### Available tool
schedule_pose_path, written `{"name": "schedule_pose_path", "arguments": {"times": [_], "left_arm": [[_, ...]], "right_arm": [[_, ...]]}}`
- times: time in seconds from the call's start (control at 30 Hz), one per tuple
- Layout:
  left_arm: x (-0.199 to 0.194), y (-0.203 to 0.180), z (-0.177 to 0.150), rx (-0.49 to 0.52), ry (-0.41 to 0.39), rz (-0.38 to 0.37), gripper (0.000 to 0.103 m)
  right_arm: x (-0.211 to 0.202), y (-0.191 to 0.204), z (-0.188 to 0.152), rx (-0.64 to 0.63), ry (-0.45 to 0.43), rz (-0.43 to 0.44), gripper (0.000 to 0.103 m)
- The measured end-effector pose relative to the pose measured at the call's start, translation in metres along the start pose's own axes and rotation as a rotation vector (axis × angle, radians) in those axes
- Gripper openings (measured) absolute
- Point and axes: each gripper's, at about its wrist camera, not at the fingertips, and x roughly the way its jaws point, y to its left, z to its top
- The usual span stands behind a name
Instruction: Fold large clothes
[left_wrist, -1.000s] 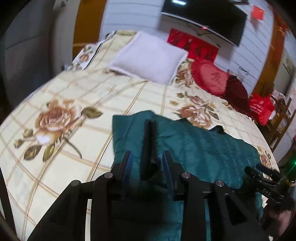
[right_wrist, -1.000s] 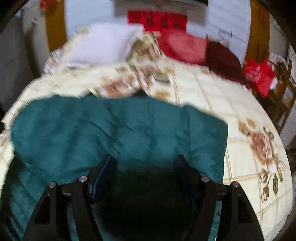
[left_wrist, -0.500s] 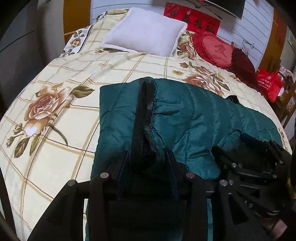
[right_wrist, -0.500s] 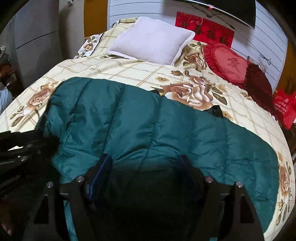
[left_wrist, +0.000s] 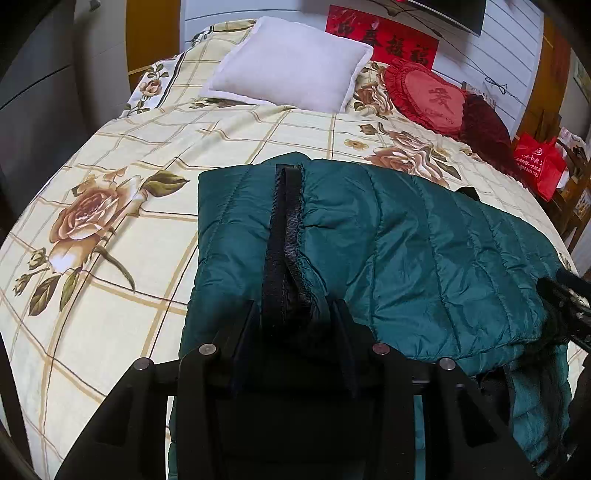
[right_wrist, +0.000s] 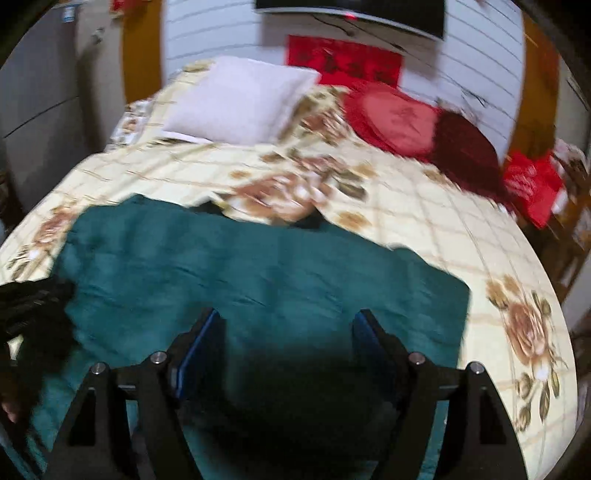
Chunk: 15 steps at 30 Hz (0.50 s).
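Note:
A teal quilted puffer jacket lies folded across the floral bedspread; it also fills the lower half of the blurred right wrist view. Its black zipper band runs up from between my left fingers. My left gripper is shut on the jacket's zipper edge, with fabric bunched between the jaws. My right gripper is open wide, low over the jacket, with fabric beneath it and nothing pinched between the pads. The right gripper shows at the right edge of the left wrist view.
A white pillow lies at the head of the bed, with a red heart cushion and a dark red cushion beside it. A red bag sits by the bed's right side. A grey wardrobe stands left.
My left gripper has drawn the zipper edge nearer, keeping its hold. My right gripper has swung right across the jacket, still open; its view is now blurred.

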Motion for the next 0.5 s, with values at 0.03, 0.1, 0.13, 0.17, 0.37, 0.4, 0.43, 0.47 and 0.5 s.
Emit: {"name": "schedule_pose_path", "arguments": {"times": [0.03,0.1,0.13,0.17,0.37,0.4,0.43,0.47,0.5], "left_arm": [[0.000,0.000,0.000,0.002,0.000,0.001,0.060],[0.001,-0.001,0.000,0.008,-0.002,0.001,0.063],[0.001,-0.002,-0.001,0.013,-0.005,0.001,0.065],[0.002,-0.004,-0.002,0.019,-0.010,0.004,0.066],[0.001,-0.008,-0.003,0.044,-0.015,0.023,0.067],[0.002,-0.007,-0.002,0.038,-0.013,0.018,0.067],[0.002,-0.006,-0.002,0.031,-0.010,0.012,0.067],[0.002,-0.005,-0.002,0.026,-0.009,0.008,0.067],[0.002,-0.005,-0.002,0.024,-0.009,0.007,0.067]], "right_arm": [[0.006,-0.005,-0.002,-0.001,0.015,-0.014,0.078],[0.017,-0.013,-0.007,-0.008,0.043,-0.037,0.078],[0.021,-0.014,-0.011,-0.003,0.050,-0.032,0.079],[0.027,-0.017,-0.013,0.015,0.057,-0.020,0.079],[0.027,-0.017,-0.010,0.022,0.076,-0.016,0.079],[0.022,-0.018,-0.011,0.030,0.066,-0.013,0.079],[0.012,-0.022,-0.011,0.043,0.044,-0.010,0.079],[0.001,-0.026,-0.012,0.058,0.013,-0.008,0.079],[-0.007,-0.029,-0.013,0.069,-0.008,-0.006,0.079]]}}
